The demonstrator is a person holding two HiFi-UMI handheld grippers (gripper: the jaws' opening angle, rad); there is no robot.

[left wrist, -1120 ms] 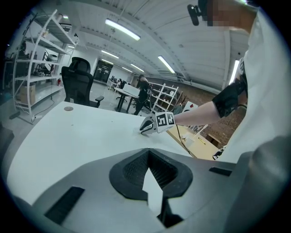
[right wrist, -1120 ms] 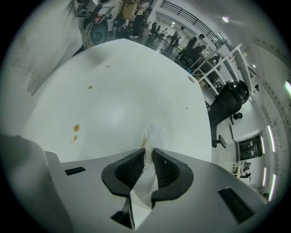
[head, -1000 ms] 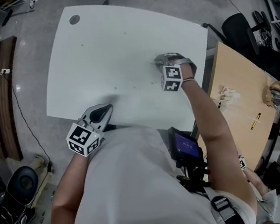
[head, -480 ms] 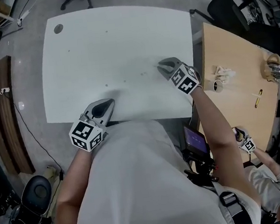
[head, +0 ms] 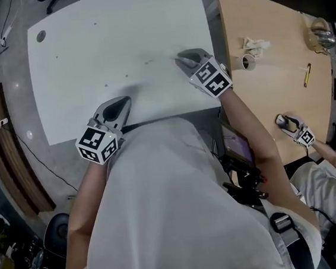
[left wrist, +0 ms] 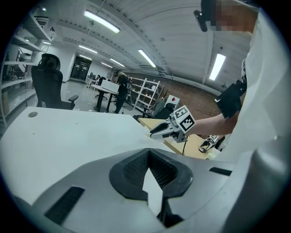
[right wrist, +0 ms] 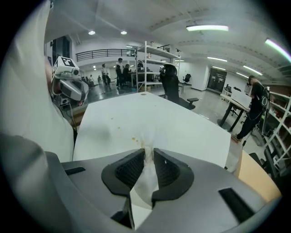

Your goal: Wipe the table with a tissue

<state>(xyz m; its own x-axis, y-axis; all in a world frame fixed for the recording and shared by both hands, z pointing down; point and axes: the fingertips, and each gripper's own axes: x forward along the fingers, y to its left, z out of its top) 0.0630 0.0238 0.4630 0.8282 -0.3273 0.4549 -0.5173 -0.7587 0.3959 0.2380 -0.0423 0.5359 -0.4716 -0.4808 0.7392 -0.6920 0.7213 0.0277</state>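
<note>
Right gripper view shows our right gripper (right wrist: pixel 148 150) with its jaws clamped on a white tissue (right wrist: pixel 146 178). We see the tissue bunch out past the tips over the white table (right wrist: pixel 182 118), just short of a few brown specks (right wrist: pixel 132 139). From the head view, this gripper sits near the table's right edge. Our left gripper (left wrist: pixel 148 151) has its jaws closed together at the table's near edge, well apart from the right one.

Left tool (head: pixel 123 101) jaws together, right tool (head: pixel 182 57) pinched on tissue (right wrist: pixel 144 182), both forearms extended
</note>
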